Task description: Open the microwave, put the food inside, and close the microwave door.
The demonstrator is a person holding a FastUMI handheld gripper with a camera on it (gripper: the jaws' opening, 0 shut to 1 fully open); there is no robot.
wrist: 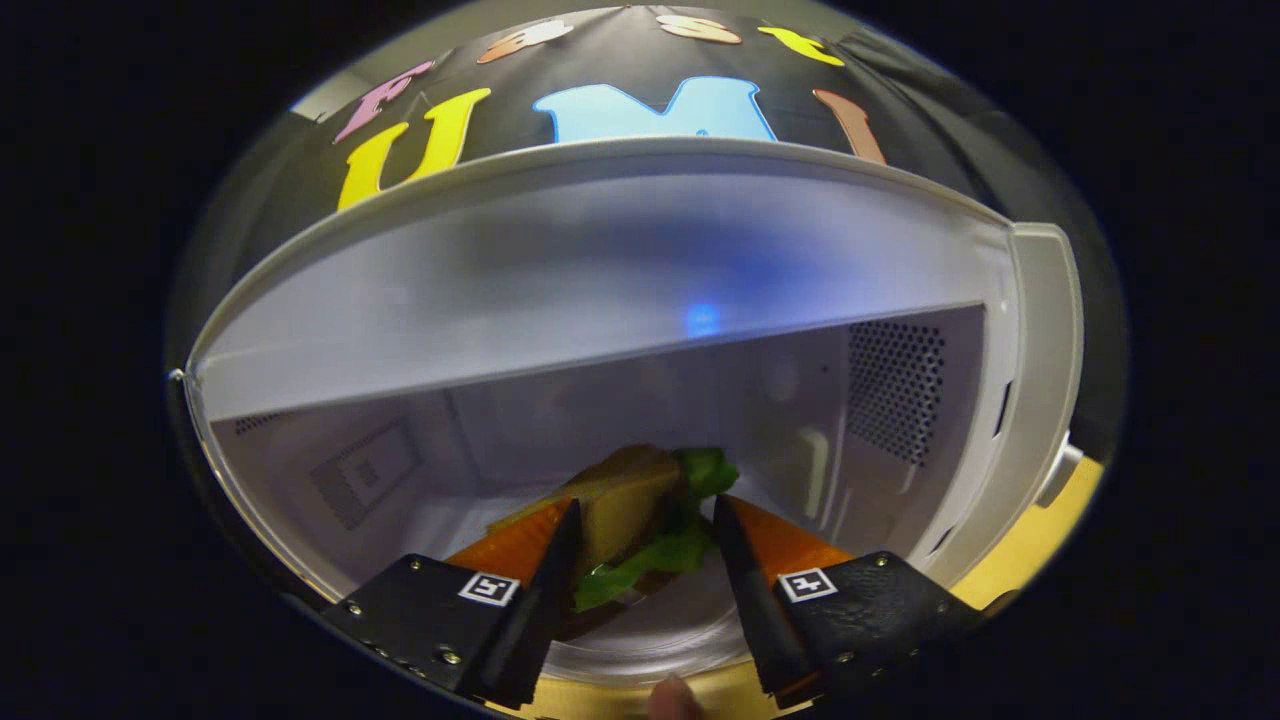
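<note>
The microwave [620, 300] is standing open, so step one looks done. The tool [645, 520] is reaching into the cavity, its fingers clamping the sandwich [625, 500] just above the floor. Releasing it and closing the door are remaining.

dim, fisheye warp, soft focus

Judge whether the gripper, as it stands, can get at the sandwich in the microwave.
Probably yes: the gripper is already at the sandwich, which sits between its fingers inside the open microwave, nothing between. Whether both fingers press on it is unclear.
</note>
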